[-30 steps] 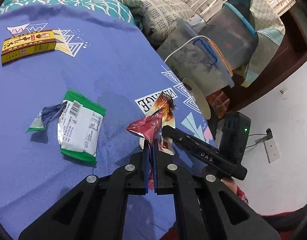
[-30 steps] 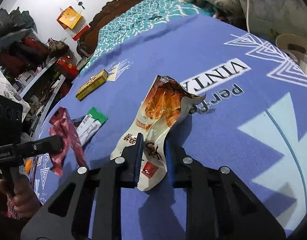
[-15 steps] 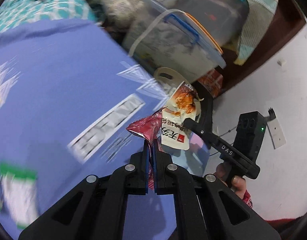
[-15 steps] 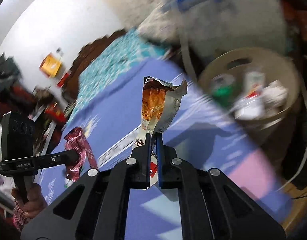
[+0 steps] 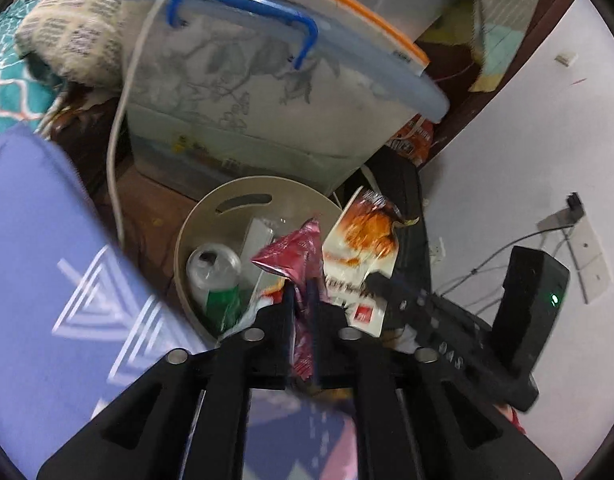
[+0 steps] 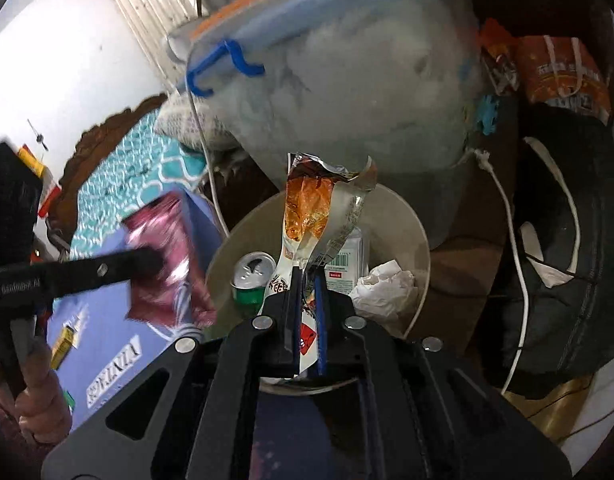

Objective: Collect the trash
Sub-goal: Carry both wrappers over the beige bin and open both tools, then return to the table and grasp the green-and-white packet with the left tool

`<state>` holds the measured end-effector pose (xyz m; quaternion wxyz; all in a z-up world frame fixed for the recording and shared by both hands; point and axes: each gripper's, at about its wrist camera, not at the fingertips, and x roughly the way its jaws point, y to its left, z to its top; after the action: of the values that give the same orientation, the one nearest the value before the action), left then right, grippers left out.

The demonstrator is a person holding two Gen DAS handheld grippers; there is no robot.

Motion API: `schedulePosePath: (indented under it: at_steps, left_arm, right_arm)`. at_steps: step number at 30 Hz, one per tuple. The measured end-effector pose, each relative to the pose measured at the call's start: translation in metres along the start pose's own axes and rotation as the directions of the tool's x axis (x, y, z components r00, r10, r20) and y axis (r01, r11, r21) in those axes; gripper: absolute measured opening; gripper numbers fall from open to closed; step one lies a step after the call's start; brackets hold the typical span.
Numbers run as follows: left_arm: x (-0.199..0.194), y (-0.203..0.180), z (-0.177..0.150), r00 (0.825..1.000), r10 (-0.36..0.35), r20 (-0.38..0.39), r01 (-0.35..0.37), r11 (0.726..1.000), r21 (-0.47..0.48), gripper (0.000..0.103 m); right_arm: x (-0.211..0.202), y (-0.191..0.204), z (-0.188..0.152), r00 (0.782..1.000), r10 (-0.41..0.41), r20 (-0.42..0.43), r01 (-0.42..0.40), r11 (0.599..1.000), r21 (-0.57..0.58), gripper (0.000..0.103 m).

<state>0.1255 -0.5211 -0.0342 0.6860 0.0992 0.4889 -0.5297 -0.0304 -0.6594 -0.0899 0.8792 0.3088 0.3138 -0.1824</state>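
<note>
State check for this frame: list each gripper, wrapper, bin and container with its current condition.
left gripper: shut on red wrapper
right gripper: shut on orange snack bag, torn open
trash bin: open, partly filled
green can: opened, in bin
storage box: lidded

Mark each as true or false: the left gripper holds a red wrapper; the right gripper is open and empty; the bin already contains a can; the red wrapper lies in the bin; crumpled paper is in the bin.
1. The left gripper holds a red wrapper. True.
2. The right gripper is open and empty. False: it is shut on an orange wrapper.
3. The bin contains a can. True.
4. The red wrapper lies in the bin. False: it is held above it.
5. Crumpled paper is in the bin. True.
</note>
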Motion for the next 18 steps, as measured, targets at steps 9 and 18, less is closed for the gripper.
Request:
schedulePosePath:
  at_steps: [9, 18]
  left_arm:
    - [0.002, 0.008, 0.000, 0.999, 0.048, 0.022, -0.047, 0.999, -0.027, 0.063]
    - [-0.103, 0.023, -0.069, 0.989, -0.014, 0.144, 0.022, 0.998, -0.051, 0.063]
  right_arm:
    - [0.026, -0.016, -0.012, 0.998, 0.030, -0.053, -0.025, 0.996, 0.089, 0.060]
    - [-0.037, 0.020, -0.016, 0.987, 0.121, 0.104, -0.130, 0.988, 0.083, 0.078]
